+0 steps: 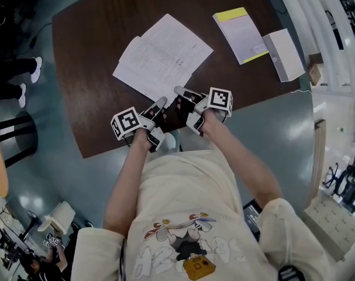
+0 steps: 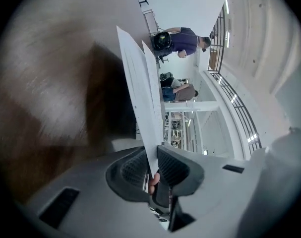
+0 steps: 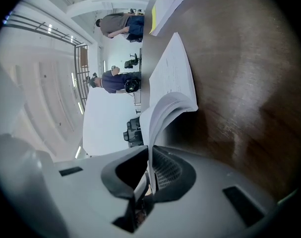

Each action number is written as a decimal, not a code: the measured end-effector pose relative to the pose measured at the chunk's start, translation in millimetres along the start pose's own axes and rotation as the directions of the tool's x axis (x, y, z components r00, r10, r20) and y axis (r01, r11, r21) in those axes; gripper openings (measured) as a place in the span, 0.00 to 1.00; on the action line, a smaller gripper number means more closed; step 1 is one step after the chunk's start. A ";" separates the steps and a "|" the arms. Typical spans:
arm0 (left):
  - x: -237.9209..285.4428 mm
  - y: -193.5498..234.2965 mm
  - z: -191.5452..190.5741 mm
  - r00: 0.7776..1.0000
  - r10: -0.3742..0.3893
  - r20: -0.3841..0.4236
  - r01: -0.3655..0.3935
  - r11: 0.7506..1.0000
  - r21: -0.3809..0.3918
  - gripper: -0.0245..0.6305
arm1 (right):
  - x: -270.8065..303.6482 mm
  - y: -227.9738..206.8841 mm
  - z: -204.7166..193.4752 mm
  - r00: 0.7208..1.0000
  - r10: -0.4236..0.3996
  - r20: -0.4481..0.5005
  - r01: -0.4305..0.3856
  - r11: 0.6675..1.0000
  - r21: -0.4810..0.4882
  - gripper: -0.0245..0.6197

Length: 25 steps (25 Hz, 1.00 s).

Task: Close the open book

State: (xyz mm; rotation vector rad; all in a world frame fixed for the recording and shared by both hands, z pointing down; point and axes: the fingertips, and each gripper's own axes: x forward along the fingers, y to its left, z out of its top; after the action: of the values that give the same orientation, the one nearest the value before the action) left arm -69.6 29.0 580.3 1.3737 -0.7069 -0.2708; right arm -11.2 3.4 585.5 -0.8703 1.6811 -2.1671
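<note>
I have a dark wood tabletop (image 1: 95,51) under the head view, and the open book (image 1: 162,54) lies at its middle, pages up, with its near edge reaching toward the side where I stand. Further back on the right lies a closed booklet (image 1: 243,35) with a yellow strip, and a white box (image 1: 284,54) sits just beside it at the tabletop's edge. Both my grippers meet at the near edge of the open book, close together. The left gripper (image 2: 152,170) has its jaws clamped on a bundle of pages that stands up off the tabletop. The right gripper (image 3: 149,170) has its jaws pinched together on a thinner, curling sheaf of pages.
</note>
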 end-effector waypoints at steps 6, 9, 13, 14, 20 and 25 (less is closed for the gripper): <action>9.0 -23.3 2.7 0.999 -0.035 0.007 0.035 0.998 0.055 0.08 | -4.0 3.8 9.1 1.000 0.025 -0.011 -0.025 1.000 -0.009 0.11; 20.6 -35.2 5.6 0.999 -0.036 0.001 0.036 0.995 0.094 0.08 | -6.4 9.8 13.8 0.998 0.050 -0.043 -0.051 0.998 -0.027 0.24; 31.3 -48.2 7.9 0.999 -0.040 -0.002 0.040 0.993 0.109 0.08 | -14.1 12.9 18.2 0.998 0.045 -0.042 -0.046 0.998 -0.037 0.29; 33.1 -51.4 8.1 0.999 -0.039 -0.002 0.039 0.993 0.111 0.08 | -17.0 14.2 18.8 0.998 0.042 -0.036 -0.043 0.998 -0.040 0.29; 53.8 -68.0 10.6 0.999 -0.031 -0.023 0.033 0.991 0.131 0.08 | -38.5 24.0 29.0 0.999 0.038 0.016 -0.037 0.997 -0.065 0.30; 76.5 -76.9 12.3 0.999 -0.021 -0.046 0.028 0.988 0.154 0.08 | -59.2 26.0 36.3 0.998 0.047 0.049 -0.043 0.996 -0.081 0.30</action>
State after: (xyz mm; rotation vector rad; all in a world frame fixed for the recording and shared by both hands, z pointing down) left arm -1.2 -39.9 530.4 1.5322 -0.6856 -0.2072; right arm 53.1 -0.6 548.9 -0.8918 1.7561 -2.0433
